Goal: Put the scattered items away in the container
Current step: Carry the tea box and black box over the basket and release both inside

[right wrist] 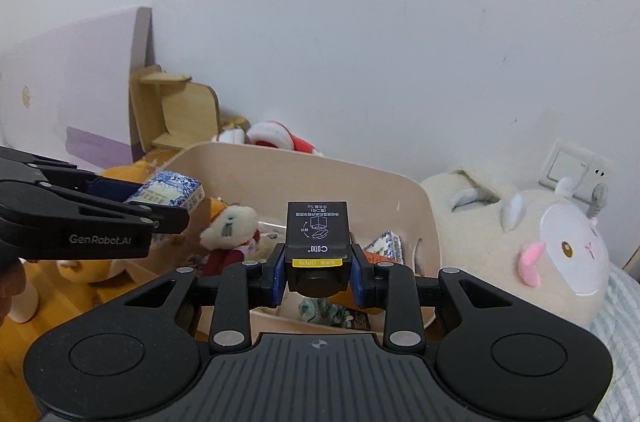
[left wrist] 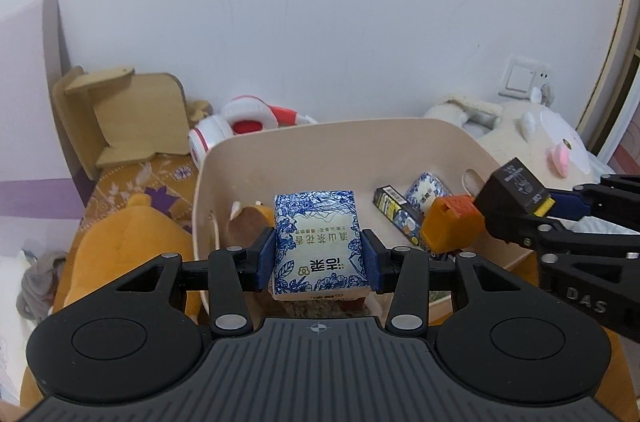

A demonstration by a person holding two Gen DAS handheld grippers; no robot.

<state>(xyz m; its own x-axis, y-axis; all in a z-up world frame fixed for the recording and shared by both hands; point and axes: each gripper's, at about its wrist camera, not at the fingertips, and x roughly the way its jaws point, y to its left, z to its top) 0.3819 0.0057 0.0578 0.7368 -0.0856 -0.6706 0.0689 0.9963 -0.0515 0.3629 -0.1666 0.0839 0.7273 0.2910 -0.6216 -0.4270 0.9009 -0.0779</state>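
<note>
The left claw is clenched on a blue-and-white tissue pack, its blue pads pressing both sides, and holds it above the near rim of the beige container. The right claw grips a small black box with a yellow strip, also above the container, just right of the left claw; the two stand close together but apart, with open room over the bin's far half. Inside the container lie a small plush toy, a second blue-patterned pack, a dark printed carton and an orange box. The bin sits on a bed with a mustard floral cover. An orange plush lies left of it, a cream plush right, white-and-red headphones and a wooden stand behind, against the white wall
</note>
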